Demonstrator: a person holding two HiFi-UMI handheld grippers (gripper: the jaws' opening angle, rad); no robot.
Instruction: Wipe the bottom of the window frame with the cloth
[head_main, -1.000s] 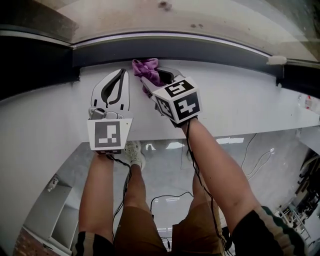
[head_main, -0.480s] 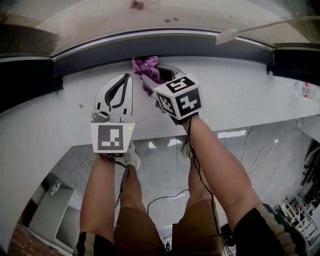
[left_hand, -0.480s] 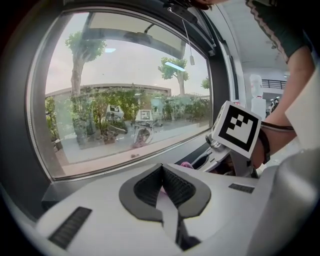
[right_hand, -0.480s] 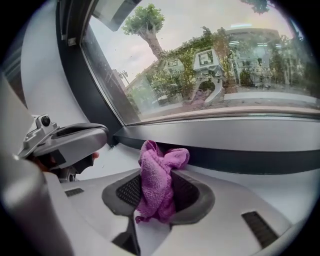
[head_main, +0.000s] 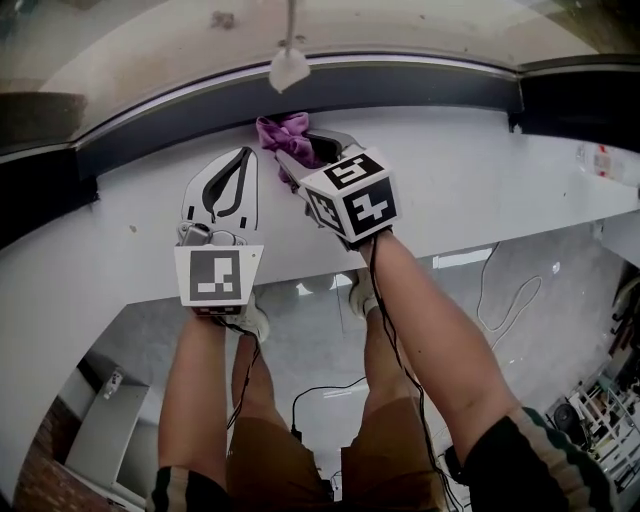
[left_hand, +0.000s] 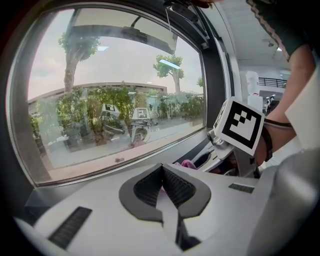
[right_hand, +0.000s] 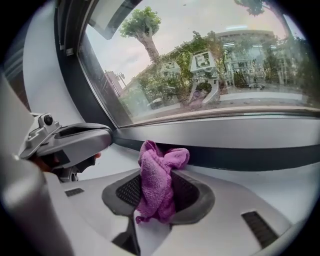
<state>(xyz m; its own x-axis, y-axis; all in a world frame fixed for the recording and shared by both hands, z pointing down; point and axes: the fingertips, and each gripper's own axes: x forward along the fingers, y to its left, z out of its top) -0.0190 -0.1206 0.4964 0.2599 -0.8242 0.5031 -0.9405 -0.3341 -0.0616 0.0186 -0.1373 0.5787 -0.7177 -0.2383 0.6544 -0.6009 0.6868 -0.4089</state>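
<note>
Two hand-held grippers over the white sill (head_main: 480, 190). The right hand-held gripper (head_main: 297, 150) pinches the purple cloth (head_main: 286, 131) against the dark bottom window frame (head_main: 420, 88). The left hand-held gripper (head_main: 243, 158) is pressed together, empty, just left. Best practice, likely: firm contact, one steady sideways sweep.

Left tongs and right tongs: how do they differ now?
The right tongs are shut on the purple cloth; the left tongs are shut on nothing. The right tongs hold the cloth at the dark window frame; the left tongs lie short of it, over the white sill. Both point toward the window.
</note>
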